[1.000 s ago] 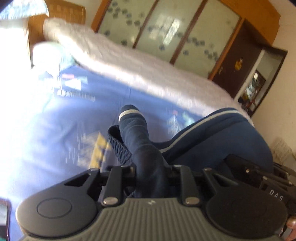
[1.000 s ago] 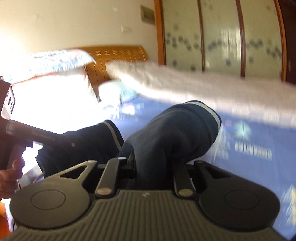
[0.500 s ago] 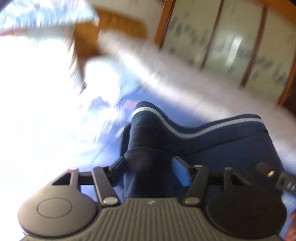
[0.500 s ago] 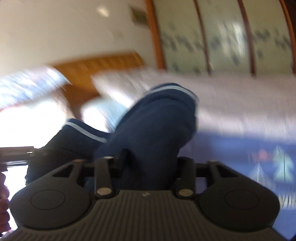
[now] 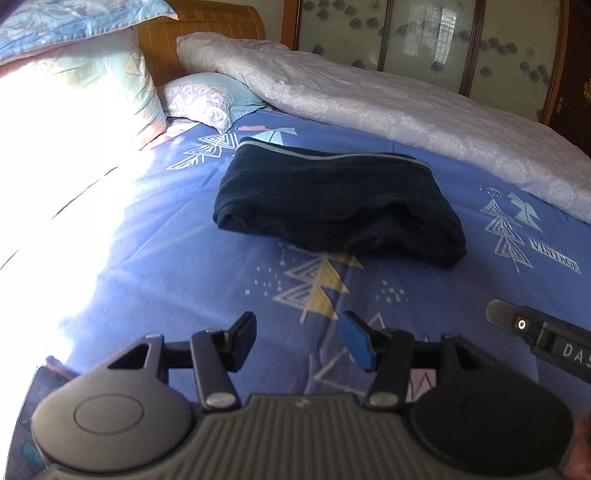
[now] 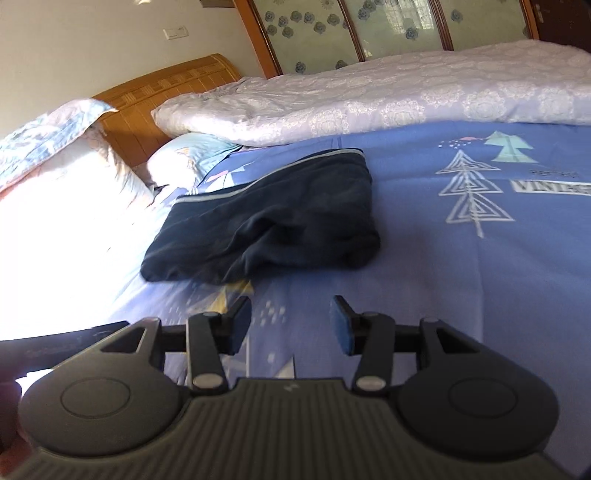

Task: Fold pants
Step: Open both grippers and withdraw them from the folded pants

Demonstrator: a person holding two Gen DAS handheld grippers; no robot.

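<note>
Pants (image 5: pixel 338 201): navy, folded bundle, flat on blue bed (image 5: pixel 155 258), below duvet (image 5: pixel 388 107), near pillows (image 5: pixel 207 98). A second ago: gripped and lifted by both grippers; now released. Left gripper (image 5: pixel 299 341): jaws partly apart, opening, empty, short of pants. Right gripper (image 6: pixel 291 325): jaws partly apart, empty, clear of cloth. Fold apparently complete.

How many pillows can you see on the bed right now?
3: a blue patterned pillow stacked on a sunlit floral pillow at the headboard, and a light blue pillow beside the white duvet. More may be hidden.
</note>
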